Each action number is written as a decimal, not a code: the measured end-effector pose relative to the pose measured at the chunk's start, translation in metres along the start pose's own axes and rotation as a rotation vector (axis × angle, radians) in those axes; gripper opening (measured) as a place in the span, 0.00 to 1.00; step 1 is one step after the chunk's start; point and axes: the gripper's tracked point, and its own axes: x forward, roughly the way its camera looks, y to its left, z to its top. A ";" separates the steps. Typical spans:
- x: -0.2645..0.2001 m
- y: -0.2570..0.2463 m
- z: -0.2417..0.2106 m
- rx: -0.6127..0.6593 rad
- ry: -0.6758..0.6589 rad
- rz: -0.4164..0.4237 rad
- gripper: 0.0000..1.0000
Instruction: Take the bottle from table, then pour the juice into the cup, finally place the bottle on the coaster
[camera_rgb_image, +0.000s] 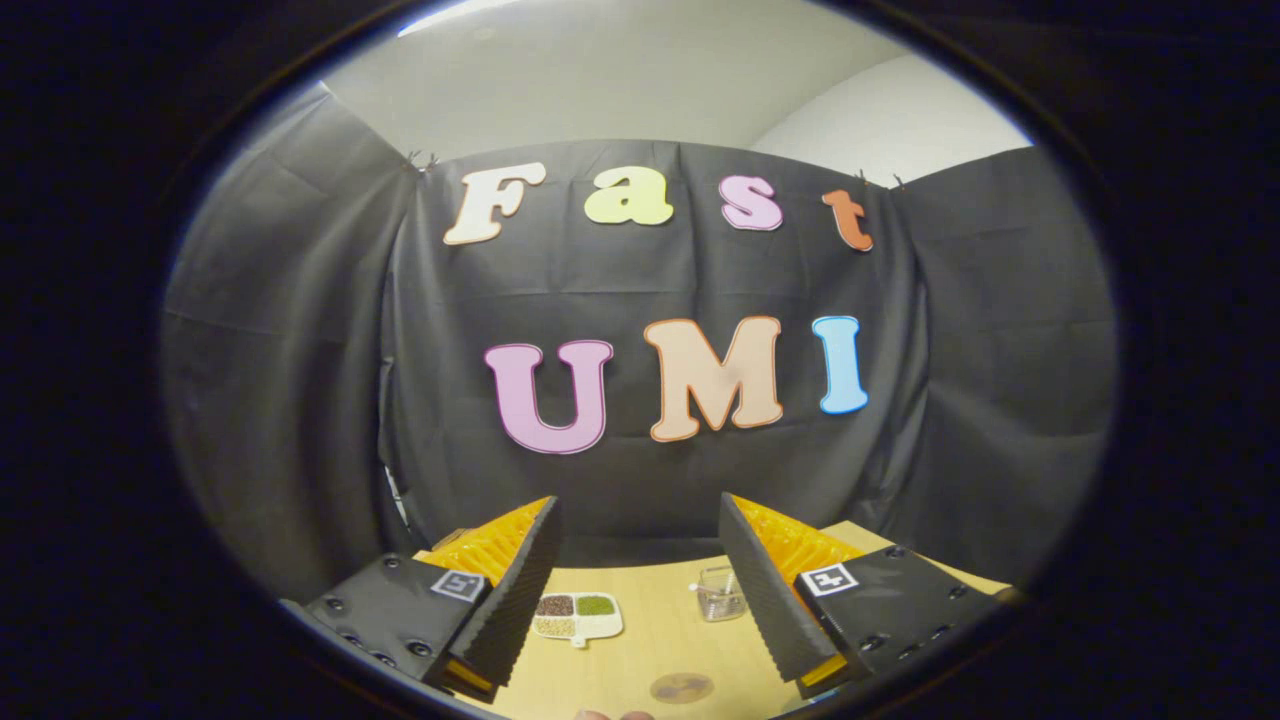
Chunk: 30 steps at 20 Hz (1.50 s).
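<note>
Nearest the lens, the gripper (640, 560) stands with its fingers spread wide and nothing held between them. Beyond and below them lies the wooden worktop (655, 640), the largest thing in reach. On it, just ahead of the left finger, sits a white divided dish (577, 616) with small heaps in its compartments. A clear cup (721, 592) stands just beside the right finger, on its inner side. Between the fingers and closest in lies the round dark coaster (681, 687).

I cannot tell where the bottle is; something small and pale shows just nearer than the coaster, too little to name. By my judgement the grasp is not yet begun. The fingers should come down level, stay wide, and straddle the bottle's body squarely before closing.
</note>
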 end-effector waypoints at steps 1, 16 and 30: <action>0.000 -0.001 -0.002 -0.003 0.005 -0.004 0.98; -0.013 -0.010 -0.061 0.038 0.101 -0.034 0.98; -0.057 0.020 -0.159 0.070 0.251 0.007 0.98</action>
